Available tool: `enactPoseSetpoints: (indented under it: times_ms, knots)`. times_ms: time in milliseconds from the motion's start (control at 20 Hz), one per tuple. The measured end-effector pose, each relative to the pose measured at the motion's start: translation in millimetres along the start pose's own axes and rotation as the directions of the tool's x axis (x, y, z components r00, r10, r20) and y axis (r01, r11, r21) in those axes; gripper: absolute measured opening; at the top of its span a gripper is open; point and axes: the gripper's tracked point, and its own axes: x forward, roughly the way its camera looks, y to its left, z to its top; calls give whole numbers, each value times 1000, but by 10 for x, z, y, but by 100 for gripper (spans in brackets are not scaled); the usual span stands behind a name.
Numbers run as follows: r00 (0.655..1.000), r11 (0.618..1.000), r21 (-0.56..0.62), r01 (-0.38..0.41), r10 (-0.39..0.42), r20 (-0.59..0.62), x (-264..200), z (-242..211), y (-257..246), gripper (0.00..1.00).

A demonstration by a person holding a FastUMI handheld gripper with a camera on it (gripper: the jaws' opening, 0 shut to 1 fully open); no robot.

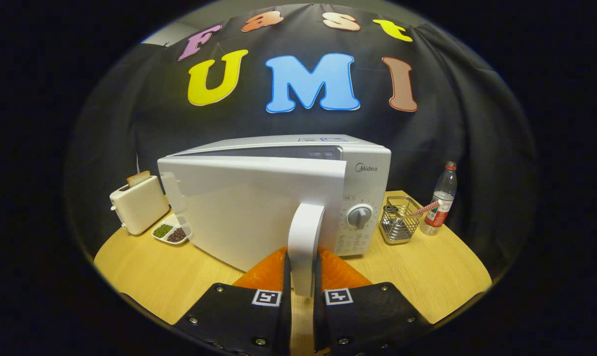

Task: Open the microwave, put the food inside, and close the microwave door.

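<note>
A white microwave stands on the round wooden table just ahead of me. Its door is swung partly out toward me, with a dark gap showing along its top edge. The door's white vertical handle sits between my two fingers, and my gripper is shut on it, both fingers pressing its sides. The control dial shows to the right of the handle. The cavity is hidden behind the door.
Left of the microwave stand a white toaster with a slice of bread in it and a small divided dish of beans. To the right are a wire basket and a plastic water bottle.
</note>
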Motion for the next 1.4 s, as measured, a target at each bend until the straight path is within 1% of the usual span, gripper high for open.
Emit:
enactPoseSetpoints:
  times_ms: [100,300,550,950,1250,1400]
  knots:
    - [1000,1000,-2,-11,11,-9,-147,-70,110,22]
    - [999,999,-29,-33,32,-18,-403,-180,312,24]
    - [999,998,-50,-47,45,-27,-664,-308,551,23]
    - [995,992,-79,-97,96,-23,-1045,-475,1086,24]
    - [990,986,-82,-143,141,-29,-1239,-572,1539,24]
    - [989,984,-100,-148,146,-27,-1302,-573,1737,23]
